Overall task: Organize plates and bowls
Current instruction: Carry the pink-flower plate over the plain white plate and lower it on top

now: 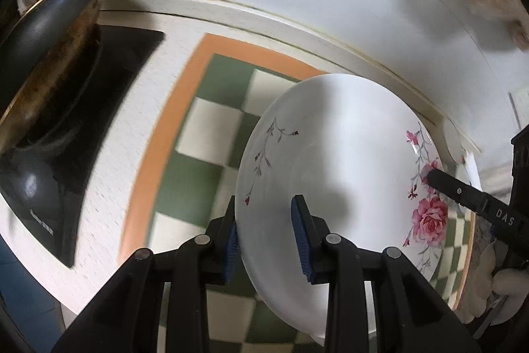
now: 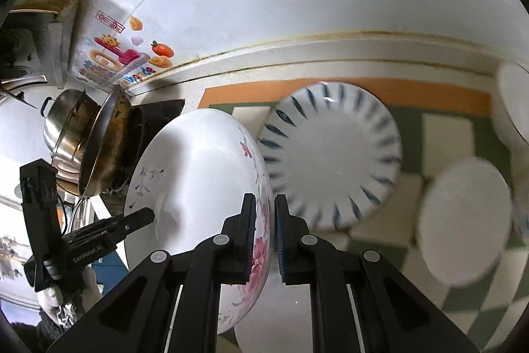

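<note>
While floral plate hung tilted, left gripper and right gripper each pinched opposite rim; glazed, slippery, breakable, so rim grip advised.

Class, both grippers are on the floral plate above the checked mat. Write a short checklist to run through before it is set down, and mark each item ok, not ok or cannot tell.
1. Left gripper on the floral plate: its pads straddle the rim, but contact is unclear. Cannot tell.
2. Right gripper on the opposite rim, at the pink flowers: pads close either side. Ok.
3. Plate level: it is tilted steeply. Not ok.
4. Blue-striped plate lies flat on the mat, apart from the floral plate. Ok.
5. Pan on the stove, clear of the plate. Ok.
6. Landing spot under the plate: hidden. Cannot tell.
</note>
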A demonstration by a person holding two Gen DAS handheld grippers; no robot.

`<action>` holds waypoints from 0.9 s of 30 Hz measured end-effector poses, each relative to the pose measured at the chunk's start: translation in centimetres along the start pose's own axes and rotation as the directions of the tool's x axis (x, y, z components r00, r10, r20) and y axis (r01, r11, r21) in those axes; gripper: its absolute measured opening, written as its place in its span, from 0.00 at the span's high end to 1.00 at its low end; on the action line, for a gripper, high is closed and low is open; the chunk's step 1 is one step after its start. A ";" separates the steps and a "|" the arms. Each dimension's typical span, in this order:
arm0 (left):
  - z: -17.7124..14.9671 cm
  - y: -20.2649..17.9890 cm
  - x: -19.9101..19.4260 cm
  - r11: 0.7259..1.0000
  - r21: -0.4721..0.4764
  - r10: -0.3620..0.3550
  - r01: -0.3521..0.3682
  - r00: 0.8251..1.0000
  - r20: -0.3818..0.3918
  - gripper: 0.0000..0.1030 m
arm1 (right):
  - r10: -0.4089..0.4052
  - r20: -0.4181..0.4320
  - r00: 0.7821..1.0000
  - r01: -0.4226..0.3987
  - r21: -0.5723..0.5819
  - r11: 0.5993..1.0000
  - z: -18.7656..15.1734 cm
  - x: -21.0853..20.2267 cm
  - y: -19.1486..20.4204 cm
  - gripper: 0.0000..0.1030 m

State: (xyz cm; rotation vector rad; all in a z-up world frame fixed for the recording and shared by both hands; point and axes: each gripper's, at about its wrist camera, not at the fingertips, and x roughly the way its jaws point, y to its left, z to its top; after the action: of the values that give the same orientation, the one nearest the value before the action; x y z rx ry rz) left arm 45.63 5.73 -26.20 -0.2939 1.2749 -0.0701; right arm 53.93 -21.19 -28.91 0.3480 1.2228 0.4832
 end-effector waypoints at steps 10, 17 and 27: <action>-5.2 -5.0 1.6 0.994 0.108 -0.015 0.024 0.996 -0.083 0.73 | -0.033 0.023 0.999 0.031 0.077 0.997 -9.0 -5.4 -5.0 0.87; -7.7 -7.7 4.0 0.983 0.181 0.016 0.010 0.989 -0.145 0.73 | -0.047 0.000 0.999 0.047 0.149 0.988 -13.7 -5.6 -8.6 0.87; -9.6 -9.4 7.5 0.969 0.246 0.069 -0.014 0.974 -0.217 0.73 | -0.060 -0.037 0.998 0.066 0.216 0.974 -16.9 -4.6 -12.0 0.87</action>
State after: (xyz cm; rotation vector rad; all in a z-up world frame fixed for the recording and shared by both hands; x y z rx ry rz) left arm 39.74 -6.62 -33.24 -0.0476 1.4798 -0.2267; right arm 38.63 -33.86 -36.51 0.4881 1.3158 0.3010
